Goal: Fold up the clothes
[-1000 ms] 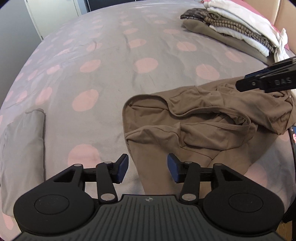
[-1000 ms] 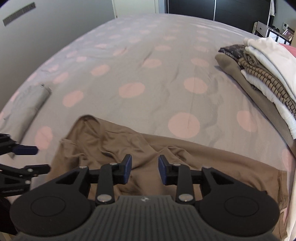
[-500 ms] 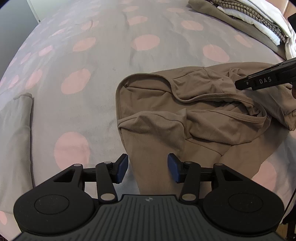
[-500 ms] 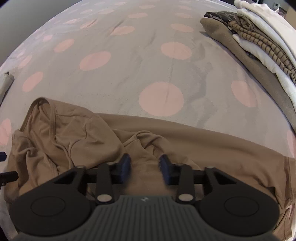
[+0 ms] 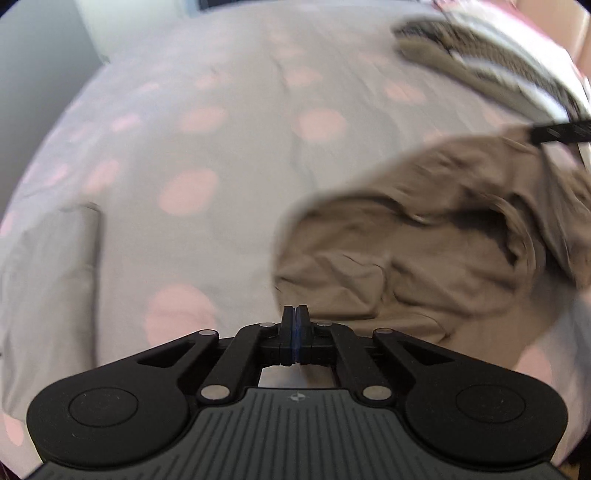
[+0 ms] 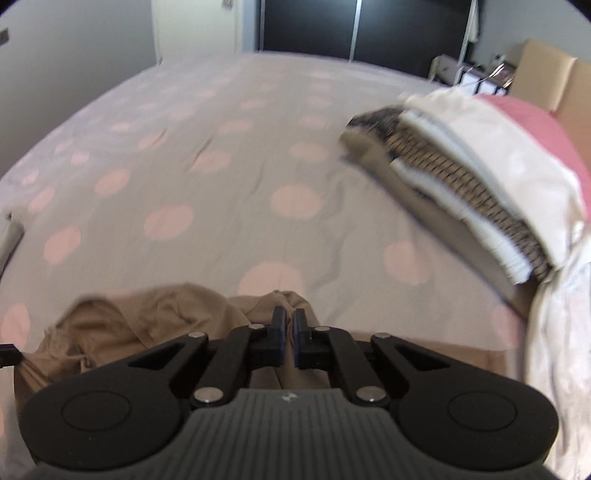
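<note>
Grey bedspread [image 5: 236,122] with pale pink dots covers the bed in both views, creased lightly, blurred by motion. Behind it in the right wrist view stand a white door and dark wardrobe panels [image 6: 314,26].

Your left claw [image 5: 294,314] has just been closing and its blue pads now meet flat together. Whether a thin edge of cloth sits between them you cannot tell; the brown garment [image 5: 424,258] begins just past the fingertips and spreads away to the right, crumpled, with one fold lifted up toward the top right.

Your right claw [image 6: 289,317] has just been closing too, and it stands nearly shut, pinching a bunched ridge of the same brown garment [image 6: 155,314], which shows in the narrow slit between its pads. In the left wrist view that right claw [image 5: 535,134] enters as a black bar from the right edge, at the raised corner of the cloth.

Folded grey item [image 5: 51,266] lies at the left side of the bed, well apart from the garment. Stack of folded clothes [image 6: 450,177], white, striped and brown layers, sits at the right side of the bed, with a pink cover [image 6: 535,125] behind it.
</note>
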The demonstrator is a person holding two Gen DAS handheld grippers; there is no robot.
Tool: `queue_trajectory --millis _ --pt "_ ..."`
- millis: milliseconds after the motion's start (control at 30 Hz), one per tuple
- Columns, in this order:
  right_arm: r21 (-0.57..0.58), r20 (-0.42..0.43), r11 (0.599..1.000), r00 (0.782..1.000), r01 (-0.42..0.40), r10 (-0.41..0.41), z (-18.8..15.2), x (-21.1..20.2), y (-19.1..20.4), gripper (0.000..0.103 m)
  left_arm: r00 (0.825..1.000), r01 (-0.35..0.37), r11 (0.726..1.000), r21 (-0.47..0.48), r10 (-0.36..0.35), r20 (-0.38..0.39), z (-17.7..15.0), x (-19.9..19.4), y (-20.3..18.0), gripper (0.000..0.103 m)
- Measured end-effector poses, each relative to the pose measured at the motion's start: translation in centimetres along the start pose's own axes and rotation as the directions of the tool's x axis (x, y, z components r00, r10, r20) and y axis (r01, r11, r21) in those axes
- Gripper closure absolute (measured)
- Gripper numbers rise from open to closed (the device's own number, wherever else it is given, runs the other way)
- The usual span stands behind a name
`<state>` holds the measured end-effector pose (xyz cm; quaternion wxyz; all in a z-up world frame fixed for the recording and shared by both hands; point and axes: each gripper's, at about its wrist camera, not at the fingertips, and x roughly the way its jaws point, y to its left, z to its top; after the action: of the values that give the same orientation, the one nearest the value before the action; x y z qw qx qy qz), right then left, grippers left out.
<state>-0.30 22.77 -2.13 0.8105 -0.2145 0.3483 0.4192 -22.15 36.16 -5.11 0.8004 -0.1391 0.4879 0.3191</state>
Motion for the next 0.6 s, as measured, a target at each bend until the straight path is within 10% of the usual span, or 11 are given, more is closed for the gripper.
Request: queue_trajectory --millis 333,600 --pt "0.091 0.228 0.993 0.97 0.07 -0.089 2.0 -10.8 -3.7 0.099 0.973 -0.108 0.992 -0.065 0.119 0.2 1.4 -6.4 2.4 0.103" --pt "0.032 0.309 0.994 0.945 0.101 -0.106 4.4 -17.6 -3.6 0.099 0.966 -0.049 0.995 -0.084 0.069 0.251 4.1 -11.6 4.6 0.103"
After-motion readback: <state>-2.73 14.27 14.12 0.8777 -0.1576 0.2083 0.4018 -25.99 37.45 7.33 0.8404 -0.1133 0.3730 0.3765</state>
